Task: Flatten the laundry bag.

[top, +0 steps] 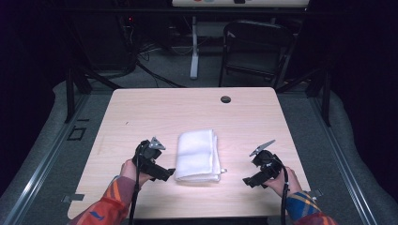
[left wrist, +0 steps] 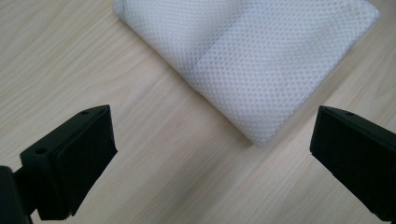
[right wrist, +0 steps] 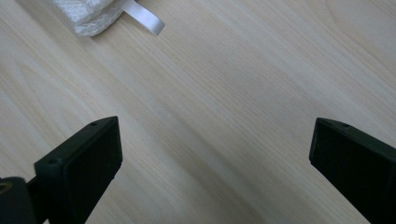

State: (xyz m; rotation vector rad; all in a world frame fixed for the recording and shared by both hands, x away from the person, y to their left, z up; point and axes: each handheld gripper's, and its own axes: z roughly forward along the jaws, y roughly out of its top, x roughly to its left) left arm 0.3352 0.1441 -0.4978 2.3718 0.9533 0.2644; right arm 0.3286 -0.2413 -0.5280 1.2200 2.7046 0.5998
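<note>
Left gripper point(top: 165, 174) beside towel point(top: 197, 155) edge

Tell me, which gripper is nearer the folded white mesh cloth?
Left. The left gripper sits right beside the folded white mesh cloth, at its near left corner; the right gripper is farther off to its right.

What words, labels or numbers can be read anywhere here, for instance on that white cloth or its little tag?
None can be read.
The folded white cloth shows plain mesh weave, no print.
Its white tag looks blank on the side that shows.
The left gripper and right gripper carry no visible marking.
The wooden table bears no lettering.
</note>
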